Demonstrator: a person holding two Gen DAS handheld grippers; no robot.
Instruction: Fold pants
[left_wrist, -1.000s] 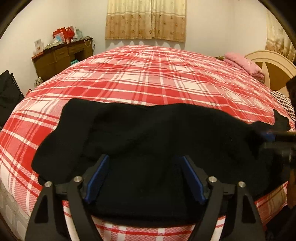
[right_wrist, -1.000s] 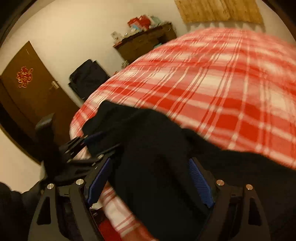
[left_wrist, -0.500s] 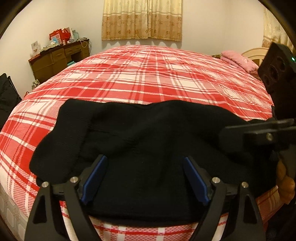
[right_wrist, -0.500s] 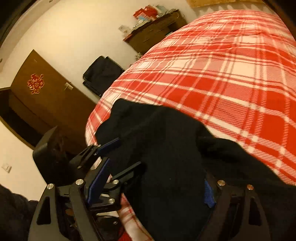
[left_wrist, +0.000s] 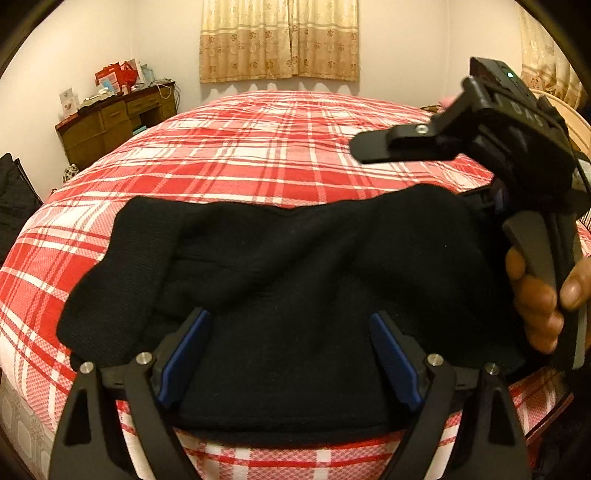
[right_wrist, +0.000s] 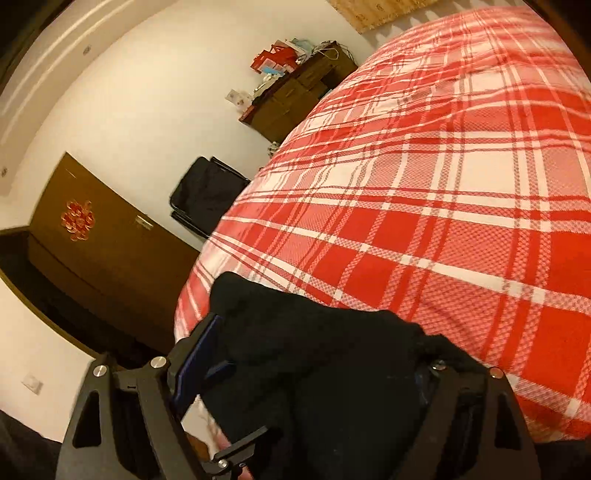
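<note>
lying bunched along the near edge of the red-and-white plaid bedspread (left_wrist: 258, 147), the black knit pants (left_wrist: 295, 266) are sitting between the wide-open left gripper (left_wrist: 291, 354). the right gripper (right_wrist: 310, 373), closing slightly, is straddling cloth; flattening likely comes next.

— How many things do you count here?
— You have one pair of black pants (left_wrist: 295, 266) on one plaid bed (left_wrist: 258, 147), and two grippers: left gripper (left_wrist: 288, 354), right gripper (right_wrist: 314, 369).
— And around the room?
— You'll see one wooden dresser (left_wrist: 110, 125), one brown door (right_wrist: 92, 251) and one black bag (right_wrist: 207, 192).
</note>
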